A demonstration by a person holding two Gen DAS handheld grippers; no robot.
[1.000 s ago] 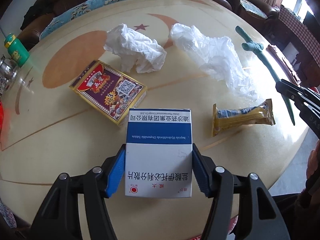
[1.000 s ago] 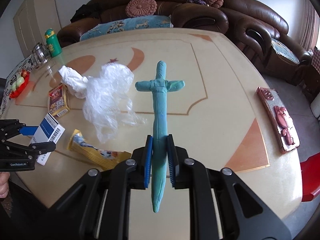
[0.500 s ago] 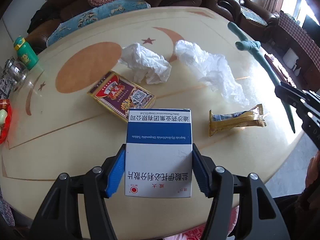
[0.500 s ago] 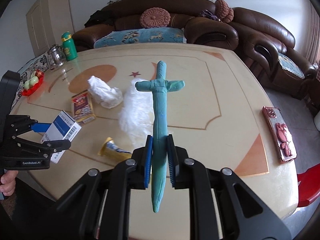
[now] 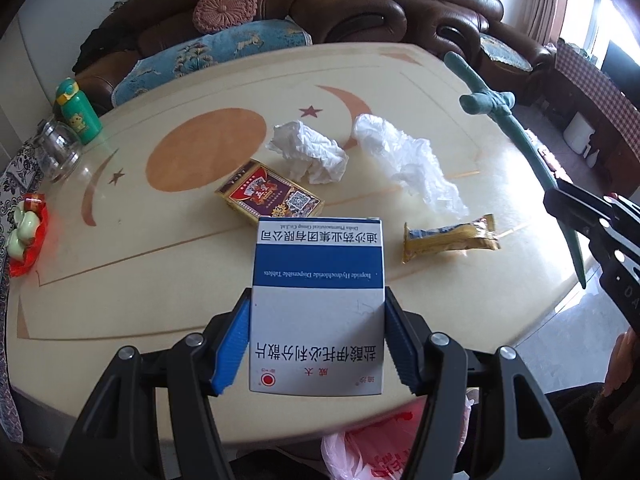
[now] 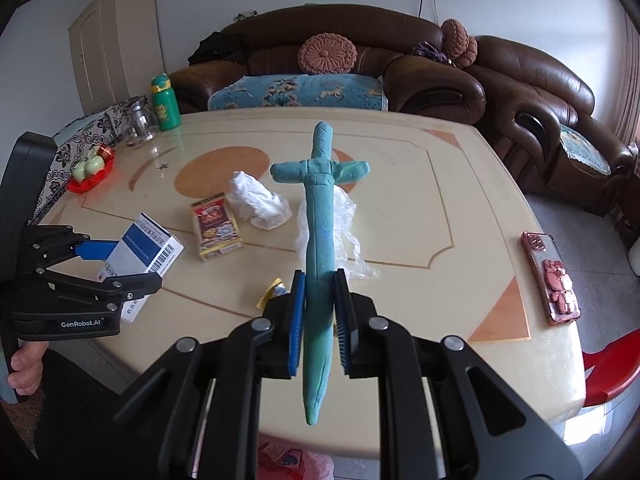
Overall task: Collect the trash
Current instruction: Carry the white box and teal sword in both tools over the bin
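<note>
My left gripper (image 5: 316, 340) is shut on a blue and white medicine box (image 5: 318, 280), held above the table's near edge; it also shows in the right wrist view (image 6: 140, 256). My right gripper (image 6: 319, 308) is shut on a teal toy sword (image 6: 320, 216), also seen at the right of the left wrist view (image 5: 516, 136). On the table lie a crumpled tissue (image 5: 308, 150), a clear plastic bag (image 5: 408, 164), a red and gold card box (image 5: 269, 194) and a yellow snack wrapper (image 5: 448, 236).
A pink plastic bag (image 5: 380, 452) hangs below the table's near edge. A green bottle (image 5: 76, 110), a glass jar (image 5: 60, 148) and a red dish (image 5: 26, 232) stand at the left. A pink phone (image 6: 550, 276) lies at the right edge. Brown sofas stand behind.
Both grippers have pulled back and up from the table with their objects held. More of the table and the pink bag below its edge now show.
</note>
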